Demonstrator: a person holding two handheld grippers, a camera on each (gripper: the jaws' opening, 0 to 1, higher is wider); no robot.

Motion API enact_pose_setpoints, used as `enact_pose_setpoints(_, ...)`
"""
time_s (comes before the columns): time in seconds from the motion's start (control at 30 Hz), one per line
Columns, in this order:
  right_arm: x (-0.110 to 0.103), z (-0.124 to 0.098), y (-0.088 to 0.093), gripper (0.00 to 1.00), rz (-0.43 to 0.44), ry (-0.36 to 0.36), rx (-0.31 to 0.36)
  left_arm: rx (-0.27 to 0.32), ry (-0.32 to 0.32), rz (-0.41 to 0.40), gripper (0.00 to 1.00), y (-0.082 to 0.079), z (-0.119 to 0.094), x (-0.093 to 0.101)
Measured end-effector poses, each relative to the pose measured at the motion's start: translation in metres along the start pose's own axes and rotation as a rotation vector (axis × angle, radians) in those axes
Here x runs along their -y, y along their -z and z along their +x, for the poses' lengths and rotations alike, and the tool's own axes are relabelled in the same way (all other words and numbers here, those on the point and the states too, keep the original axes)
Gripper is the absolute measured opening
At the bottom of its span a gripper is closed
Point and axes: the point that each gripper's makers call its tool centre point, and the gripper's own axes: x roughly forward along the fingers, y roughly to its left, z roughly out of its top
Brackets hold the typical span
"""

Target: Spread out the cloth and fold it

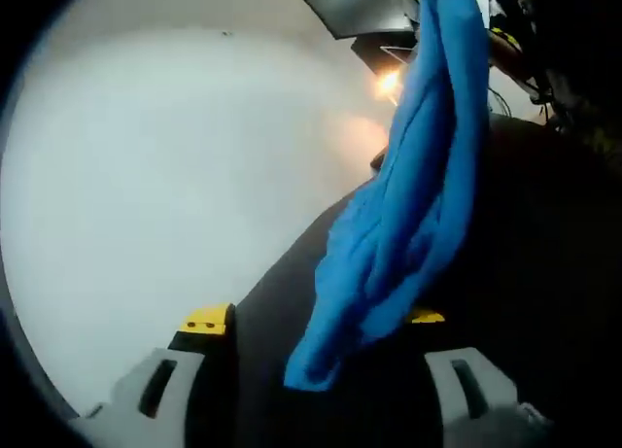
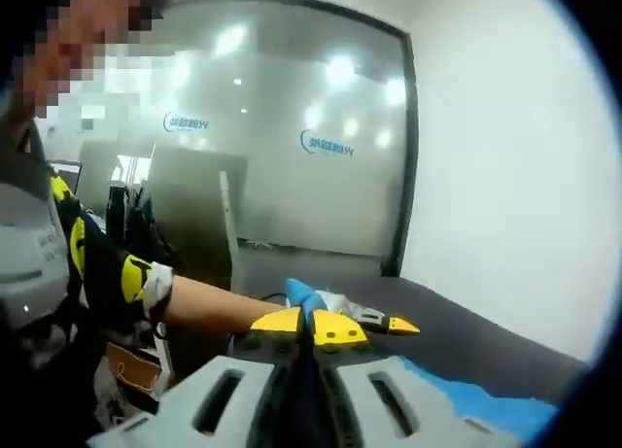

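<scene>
— Your right gripper (image 2: 309, 329): what has it got?
— Its yellow-tipped jaws are pinched together on a corner of the blue cloth (image 1: 418, 195).
— And your left gripper (image 1: 316, 317)?
— Jaws spread apart, holding nothing. The cloth hangs bunched in long folds, its lower end dangling over the dark table (image 1: 544, 273).

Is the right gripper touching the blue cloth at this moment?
Touching. In the right gripper view, the right gripper has its yellow-tipped fingers closed together with the blue cloth pinched between them and poking out above.
</scene>
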Motion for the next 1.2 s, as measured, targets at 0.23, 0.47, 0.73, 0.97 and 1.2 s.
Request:
enact_pose_setpoints(0.23, 0.022, -0.021, -0.033, 0.0, 0.003, 0.034, 0.08, -0.091, 0.105, 0.249, 0.23, 0.009, 0.006, 0.008)
enact_pose_setpoints(0.47, 0.054, -0.05, -0.066, 0.0, 0.006, 0.091, 0.161, -0.015, -0.019, -0.061, 0.0, -0.024, -0.021, -0.035)
enact_pose_setpoints(0.73, 0.107, -0.108, -0.148, 0.0, 0.072, 0.158, 0.344, 0.156, -0.155, -0.307, 0.0, -0.13, -0.065, -0.116)
enact_pose_setpoints(0.97, 0.14, -0.154, -0.209, 0.0, -0.176, 0.268, 0.285, 0.12, -0.249, -0.28, 0.0, -0.234, -0.073, -0.174)
enact_pose_setpoints(1.2, 0.15, -0.19, -0.275, 0.0, -0.354, 0.359, 0.203, 0.085, -0.299, -0.118, 0.0, -0.362, -0.104, -0.215)
